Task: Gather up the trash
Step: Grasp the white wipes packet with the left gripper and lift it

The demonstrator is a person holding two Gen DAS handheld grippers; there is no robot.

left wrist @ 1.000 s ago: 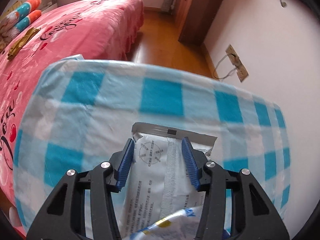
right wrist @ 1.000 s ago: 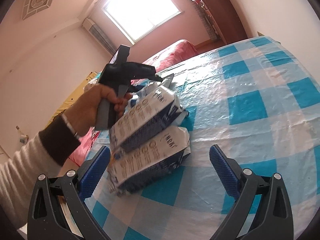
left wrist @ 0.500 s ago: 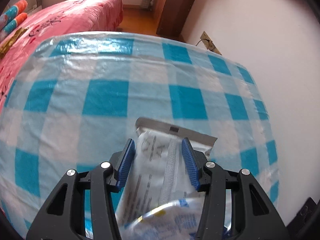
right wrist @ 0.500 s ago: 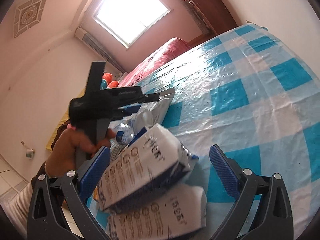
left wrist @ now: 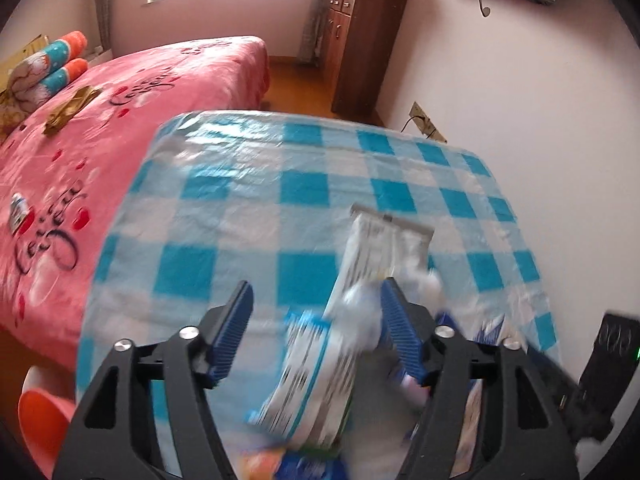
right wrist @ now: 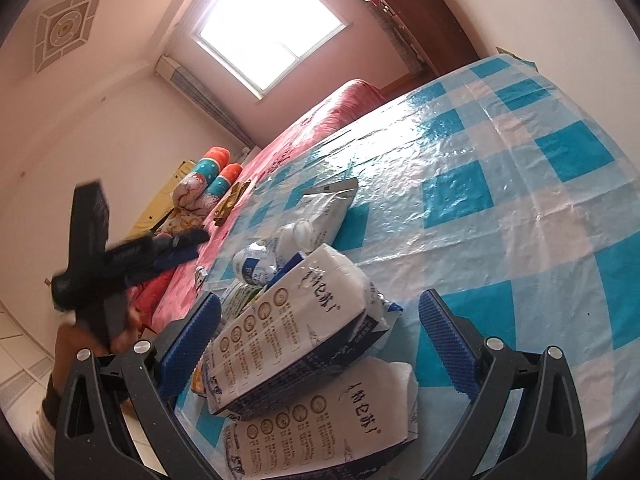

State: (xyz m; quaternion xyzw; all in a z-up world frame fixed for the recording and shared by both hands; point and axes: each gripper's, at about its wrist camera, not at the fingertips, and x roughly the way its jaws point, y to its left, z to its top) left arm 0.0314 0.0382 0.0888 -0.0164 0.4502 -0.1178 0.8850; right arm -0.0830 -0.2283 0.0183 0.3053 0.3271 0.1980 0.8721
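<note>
A silver foil pouch (left wrist: 386, 236) (right wrist: 329, 205) lies on the blue-checked table (left wrist: 224, 232) (right wrist: 520, 208), leaning on a heap of trash. My left gripper (left wrist: 316, 332) (right wrist: 182, 246) has its jaws opening and nothing pressed between the pads; the pouch and a blurred blue-white carton (left wrist: 316, 376) lie in front, nearer the right finger. In the right wrist view this gripper hangs off the table's left edge. My right gripper (right wrist: 320, 338) is open, low over two white milk cartons (right wrist: 304, 328), one stacked on the other (right wrist: 344, 420). A plastic bottle (right wrist: 260, 260) lies behind them.
A pink bed (left wrist: 132, 92) runs along the table's left side, with rolled pillows (right wrist: 212, 180) on it. A brown cabinet (left wrist: 360, 40) stands by the far wall. An orange tub (left wrist: 40, 424) sits low on the left, and a black device (left wrist: 608, 364) at the table's right.
The left gripper's jaws have parted and let the silver pouch go onto the heap. The left hand has drawn back and up, off the table's edge. The right gripper has hardly moved.
</note>
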